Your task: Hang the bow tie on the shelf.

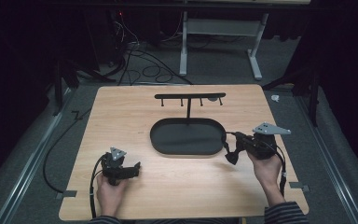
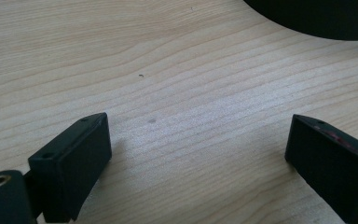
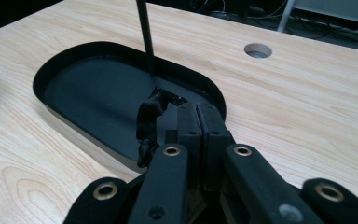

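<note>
Pale wood makes up the table (image 1: 121, 116), and at about eight o'clock on it the left gripper (image 1: 133, 169) rests low in the person's left hand (image 1: 109, 189), its jaws spread wide over bare board. Near the middle sits a black oval tray (image 1: 163, 140) with a thin post rising to a hook rail (image 1: 189, 96) at twelve o'clock. At three o'clock the right gripper (image 3: 199, 112) has its jaws pressed together on a black strap (image 3: 148, 119) hanging over the tray's rim.

grey carpet (image 1: 223, 65); floor cables (image 1: 140, 60); dim room
</note>
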